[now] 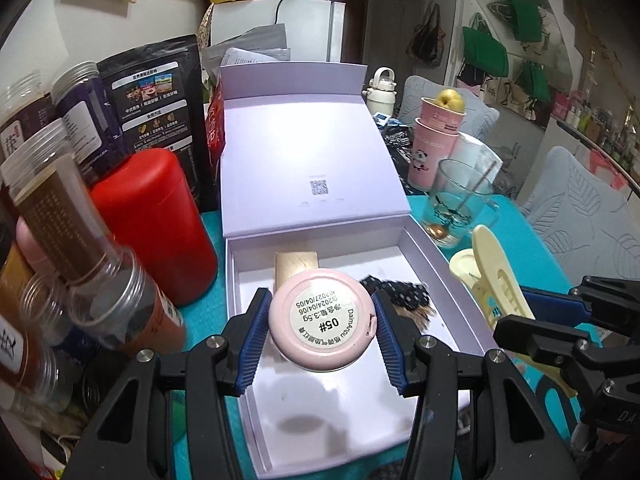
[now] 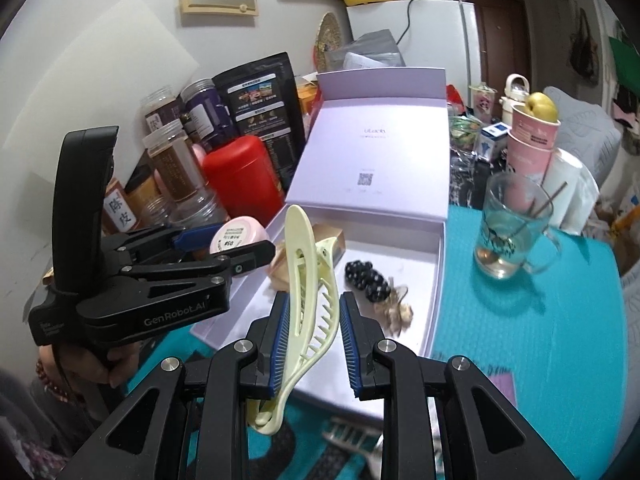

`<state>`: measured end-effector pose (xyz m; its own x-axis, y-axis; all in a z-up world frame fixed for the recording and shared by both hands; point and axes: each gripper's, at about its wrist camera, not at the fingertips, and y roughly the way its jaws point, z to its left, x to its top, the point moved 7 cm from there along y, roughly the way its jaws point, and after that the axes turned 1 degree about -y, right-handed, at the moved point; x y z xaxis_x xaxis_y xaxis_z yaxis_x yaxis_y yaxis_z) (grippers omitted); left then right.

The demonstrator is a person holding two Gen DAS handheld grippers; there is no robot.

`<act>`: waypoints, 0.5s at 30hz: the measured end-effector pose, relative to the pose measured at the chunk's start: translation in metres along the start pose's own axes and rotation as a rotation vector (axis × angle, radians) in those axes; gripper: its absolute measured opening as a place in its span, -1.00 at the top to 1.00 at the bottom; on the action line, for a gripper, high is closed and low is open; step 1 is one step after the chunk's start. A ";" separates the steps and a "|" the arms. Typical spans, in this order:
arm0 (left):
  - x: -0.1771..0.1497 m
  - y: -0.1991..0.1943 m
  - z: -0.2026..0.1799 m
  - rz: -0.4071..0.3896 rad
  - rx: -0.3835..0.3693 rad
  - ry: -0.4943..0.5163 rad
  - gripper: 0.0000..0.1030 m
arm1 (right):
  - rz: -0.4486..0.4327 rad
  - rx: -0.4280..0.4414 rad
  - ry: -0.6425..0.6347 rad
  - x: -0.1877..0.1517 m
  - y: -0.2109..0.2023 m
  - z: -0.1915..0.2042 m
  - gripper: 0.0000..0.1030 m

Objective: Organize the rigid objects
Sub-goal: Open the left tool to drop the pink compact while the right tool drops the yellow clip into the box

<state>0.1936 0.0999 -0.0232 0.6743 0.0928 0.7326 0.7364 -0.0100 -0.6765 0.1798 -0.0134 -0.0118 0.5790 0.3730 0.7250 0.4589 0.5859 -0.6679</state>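
Observation:
My left gripper [image 1: 322, 330] is shut on a round pink compact [image 1: 322, 320], label side toward the camera, held above the open lilac box [image 1: 436, 268]. It also shows in the right wrist view [image 2: 224, 250] with the compact [image 2: 240, 238]. My right gripper [image 2: 314, 340] is shut on a pale yellow hair clip [image 2: 310, 300] at the box's near edge [image 2: 436, 280]; the clip shows in the left wrist view [image 1: 500, 276]. Inside the box lie a gold case [image 1: 296, 266] and a black dotted hair tie [image 1: 400, 292].
A red canister [image 1: 154, 224], several clear jars [image 1: 52, 184] and a black pouch [image 1: 154, 100] crowd the left side. A glass mug with a spoon [image 2: 508, 224] and stacked pink cups [image 2: 532, 140] stand right on the teal mat [image 2: 540, 340]. Another clip [image 2: 352, 438] lies below.

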 end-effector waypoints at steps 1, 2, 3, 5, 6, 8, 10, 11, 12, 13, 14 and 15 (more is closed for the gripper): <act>0.002 0.003 0.001 0.001 0.002 -0.002 0.03 | 0.000 -0.005 -0.007 0.003 0.003 -0.002 0.52; 0.005 0.006 0.003 0.002 0.001 -0.005 0.03 | -0.001 -0.009 -0.014 0.006 0.005 -0.003 0.52; 0.007 0.008 0.004 0.001 -0.001 -0.007 0.03 | -0.002 -0.009 -0.018 0.009 0.007 -0.006 0.52; 0.012 0.014 0.008 -0.001 0.000 -0.011 0.03 | -0.003 -0.010 -0.027 0.015 0.012 -0.009 0.52; 0.015 0.017 0.009 -0.002 0.005 -0.010 0.03 | -0.003 -0.012 -0.030 0.018 0.015 -0.011 0.52; 0.020 0.024 0.013 0.003 0.011 -0.010 0.03 | -0.001 -0.016 -0.036 0.023 0.020 -0.015 0.52; 0.024 0.033 0.016 0.012 0.016 -0.012 0.03 | 0.005 -0.018 -0.038 0.027 0.028 -0.020 0.52; 0.025 0.038 0.018 0.021 0.017 -0.015 0.03 | 0.009 -0.017 -0.038 0.028 0.031 -0.022 0.52; 0.026 0.043 0.019 0.030 0.012 -0.021 0.03 | 0.015 -0.017 -0.036 0.029 0.036 -0.024 0.52; 0.026 0.048 0.021 0.040 0.006 -0.029 0.03 | 0.023 -0.016 -0.033 0.029 0.041 -0.028 0.52; 0.026 0.052 0.022 0.050 0.000 -0.037 0.02 | 0.031 -0.017 -0.029 0.030 0.044 -0.030 0.52; 0.025 0.056 0.023 0.060 -0.005 -0.044 0.03 | 0.041 -0.018 -0.024 0.030 0.049 -0.033 0.52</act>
<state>0.2507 0.1243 -0.0446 0.7140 0.1353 0.6869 0.6953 -0.0218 -0.7184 0.2419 0.0027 -0.0287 0.5816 0.4133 0.7007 0.4472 0.5571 -0.6998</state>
